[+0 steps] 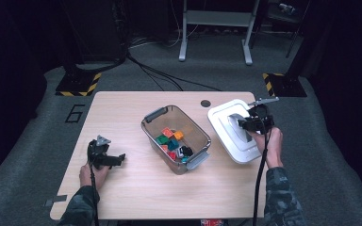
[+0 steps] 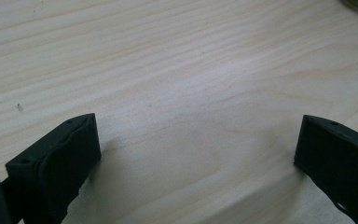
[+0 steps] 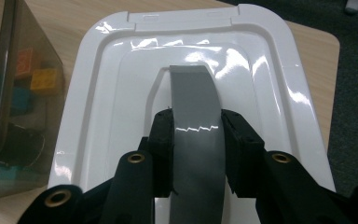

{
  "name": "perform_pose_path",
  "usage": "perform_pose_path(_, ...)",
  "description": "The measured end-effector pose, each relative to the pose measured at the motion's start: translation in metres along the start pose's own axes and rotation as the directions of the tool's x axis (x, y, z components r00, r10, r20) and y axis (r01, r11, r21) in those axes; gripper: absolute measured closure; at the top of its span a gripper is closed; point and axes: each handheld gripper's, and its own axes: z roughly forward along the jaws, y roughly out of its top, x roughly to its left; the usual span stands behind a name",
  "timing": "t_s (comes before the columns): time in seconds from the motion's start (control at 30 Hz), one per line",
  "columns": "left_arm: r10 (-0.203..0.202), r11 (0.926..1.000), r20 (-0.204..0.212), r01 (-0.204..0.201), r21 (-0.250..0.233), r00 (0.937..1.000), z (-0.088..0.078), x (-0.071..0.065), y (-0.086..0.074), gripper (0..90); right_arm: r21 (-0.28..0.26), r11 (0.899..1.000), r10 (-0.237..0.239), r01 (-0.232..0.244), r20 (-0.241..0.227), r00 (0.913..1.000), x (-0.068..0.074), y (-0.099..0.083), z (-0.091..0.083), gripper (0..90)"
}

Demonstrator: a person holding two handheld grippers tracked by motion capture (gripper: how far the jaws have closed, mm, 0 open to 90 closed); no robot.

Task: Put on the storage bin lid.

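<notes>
Where right gripper clamps lid handle, handle base hidden; left gripper wide.

One light wooden table carries one clear grey plastic bin with two grey latch handles. Beside the bin lies one white plastic lid with one grey handle. Inside the bin sit several small coloured blocks, too jumbled to count. Two black handheld tools: one left tool, one right tool.

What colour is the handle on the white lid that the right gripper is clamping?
Grey. The handle on the white lid shows best in the right gripper view, between the right gripper jaws.
</notes>
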Motion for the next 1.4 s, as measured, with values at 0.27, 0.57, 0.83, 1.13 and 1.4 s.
perform_pose_path(0.27, 0.000, 1.0000, 0.000, 0.000, 0.000, 1.0000, 0.000, 0.000, 0.000, 0.0, -0.009, 1.000, -0.017, 0.017, 0.001, 0.9999, 0.005, 0.022, -0.015, 67.0)
perform_pose_path(0.57, 0.001, 1.0000, 0.000, -0.001, 0.000, 1.0000, 0.000, 0.000, 0.000, 0.0, -0.020, 0.998, -0.055, 0.055, -0.012, 0.9984, 0.025, 0.044, -0.028, 66.9)
perform_pose_path(0.83, 0.000, 1.0000, 0.000, 0.000, 0.001, 1.0000, 0.000, 0.000, 0.000, 0.0, -0.027, 0.996, -0.091, 0.089, -0.063, 0.9939, 0.050, 0.062, -0.031, 66.9)
perform_pose_path(1.13, 0.002, 1.0000, 0.000, -0.002, 0.002, 1.0000, 0.000, 0.000, 0.000, 0.0, -0.024, 0.994, -0.112, 0.111, -0.106, 0.9879, 0.080, 0.077, -0.027, 66.9)
perform_pose_path(1.4, 0.002, 1.0000, 0.000, -0.002, 0.001, 1.0000, 0.000, 0.000, 0.000, 0.0, -0.009, 0.990, -0.139, 0.139, -0.158, 0.9777, 0.109, 0.086, -0.017, 66.8)
